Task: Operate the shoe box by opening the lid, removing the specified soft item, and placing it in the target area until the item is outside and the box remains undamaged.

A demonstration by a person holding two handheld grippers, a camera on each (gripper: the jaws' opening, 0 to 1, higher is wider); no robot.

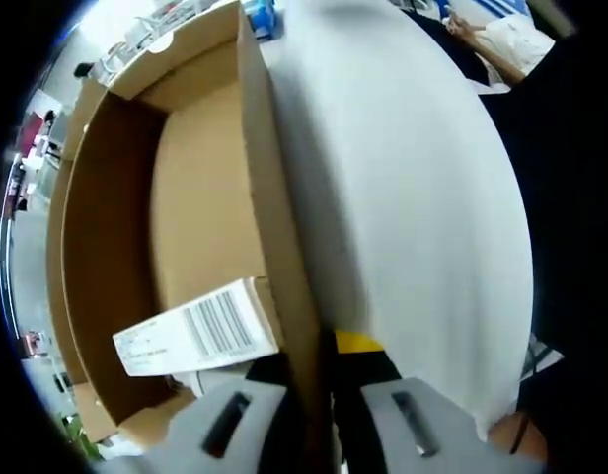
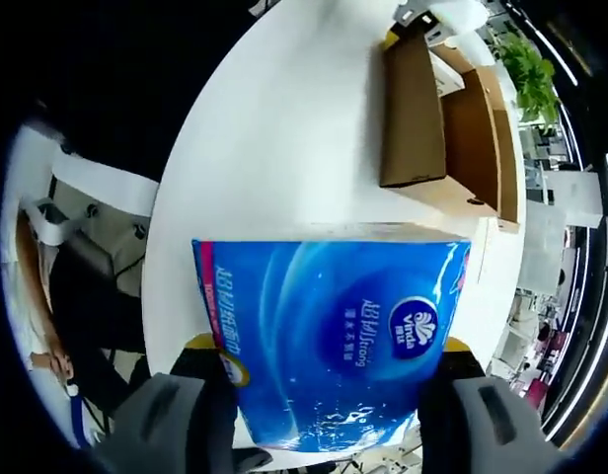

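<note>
Gripped between the right tool's (image 2: 319,405) jaws, the blue plastic-wrapped tissue pack (image 2: 334,331) is out of the open brown cardboard shoe box (image 2: 437,123) (its wall clamped by the left tool (image 1: 319,420)); judged next: set it down gently on the white surface (image 2: 284,148).

A round white table (image 2: 284,148) carries the things; an open cardboard shoe box (image 2: 437,123) stands on it near the far edge in the right gripper view. In the left gripper view the box (image 1: 186,227) sits beside the bare white top (image 1: 413,197); its wall rises from the surface.
</note>
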